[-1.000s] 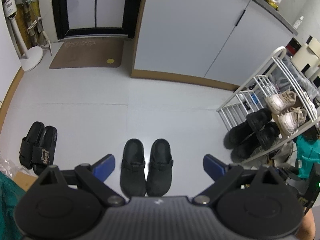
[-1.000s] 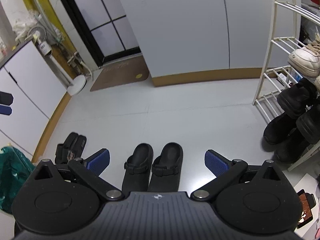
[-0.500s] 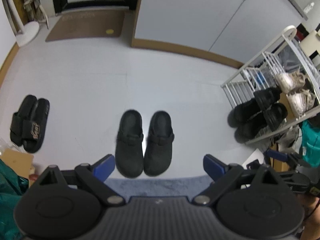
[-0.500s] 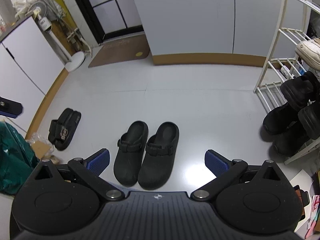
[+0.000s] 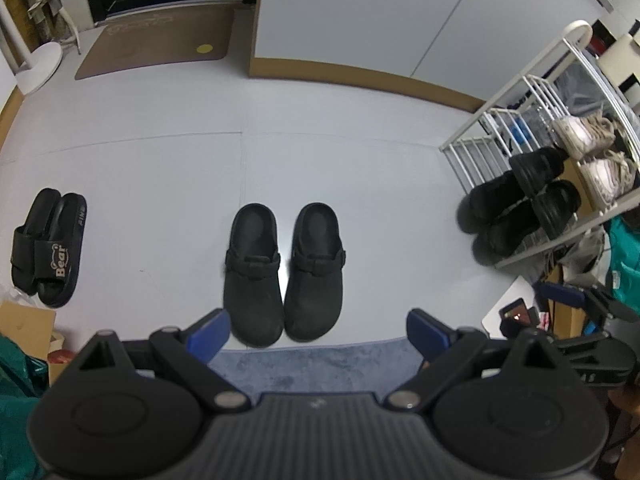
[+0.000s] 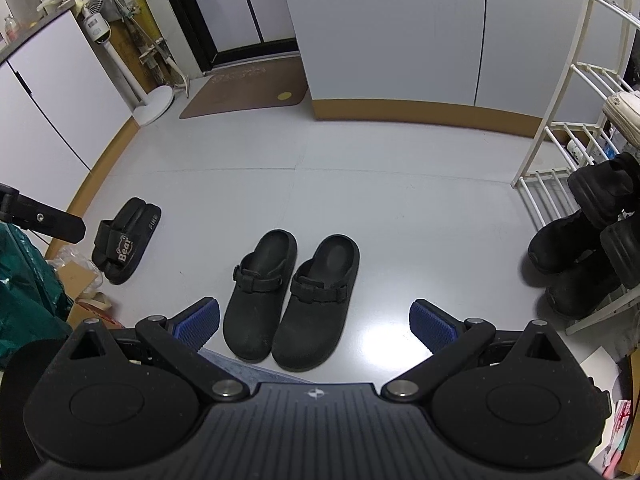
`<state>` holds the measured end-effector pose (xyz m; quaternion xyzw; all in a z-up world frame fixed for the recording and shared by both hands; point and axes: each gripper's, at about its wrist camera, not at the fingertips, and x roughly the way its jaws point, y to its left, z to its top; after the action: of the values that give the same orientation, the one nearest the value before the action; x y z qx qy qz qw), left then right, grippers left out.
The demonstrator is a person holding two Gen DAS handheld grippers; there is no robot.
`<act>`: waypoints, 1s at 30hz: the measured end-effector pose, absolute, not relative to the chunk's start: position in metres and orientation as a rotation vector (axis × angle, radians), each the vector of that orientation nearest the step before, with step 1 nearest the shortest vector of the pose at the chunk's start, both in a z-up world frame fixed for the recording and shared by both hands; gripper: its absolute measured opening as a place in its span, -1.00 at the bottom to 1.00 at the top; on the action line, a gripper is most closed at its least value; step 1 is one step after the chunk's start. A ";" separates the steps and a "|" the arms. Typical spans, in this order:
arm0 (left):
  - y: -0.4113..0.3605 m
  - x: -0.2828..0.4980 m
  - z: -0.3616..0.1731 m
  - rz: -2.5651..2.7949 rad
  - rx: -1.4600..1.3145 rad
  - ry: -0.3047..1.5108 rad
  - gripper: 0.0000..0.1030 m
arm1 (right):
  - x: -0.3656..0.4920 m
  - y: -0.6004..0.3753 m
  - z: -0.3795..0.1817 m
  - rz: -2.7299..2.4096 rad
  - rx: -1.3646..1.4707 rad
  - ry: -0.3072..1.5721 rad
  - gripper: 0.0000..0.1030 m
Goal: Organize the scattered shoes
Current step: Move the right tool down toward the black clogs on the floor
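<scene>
Both sets of tongs hang above the floor with their blue pads spread wide, nothing between them. Left tongs point(image 5: 318, 330) look straight down at the black clogs point(image 5: 284, 276), which sit side by side on the grey floor point(image 5: 160, 160), toes toward the camera, right at the edge of a blue mat point(image 5: 316, 364). The pair lies just ahead of the tongs and centred in the gap between the pads, apart from both. Right tongs point(image 6: 316, 322) see the same clogs point(image 6: 292, 300) a little left of centre, closer to the left-hand pad, heels angled up to the right, not touching.

Off to the left, black slides point(image 5: 48, 252) with "Bear" lettering lie together near the wall, well apart from the clogs. Over on the right stands the white wire shoe rack point(image 5: 520, 128), with black chunky shoes point(image 5: 520, 208) at its lower part and pale sneakers point(image 5: 592, 156) on a shelf above. At the far end, a brown doormat point(image 6: 248, 88) lies before the dark-framed door.
</scene>
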<state>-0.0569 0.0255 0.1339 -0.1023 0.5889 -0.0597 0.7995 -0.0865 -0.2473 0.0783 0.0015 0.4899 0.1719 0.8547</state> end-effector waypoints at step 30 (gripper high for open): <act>0.000 -0.045 0.146 -0.148 -0.130 1.222 0.87 | -0.081 -0.242 0.073 0.349 -0.013 1.042 1.00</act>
<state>-0.0453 -0.0003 0.1459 -0.0609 0.5726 -0.0694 0.8146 -0.0815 -0.2422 0.0727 -0.0061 0.4950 0.1656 0.8529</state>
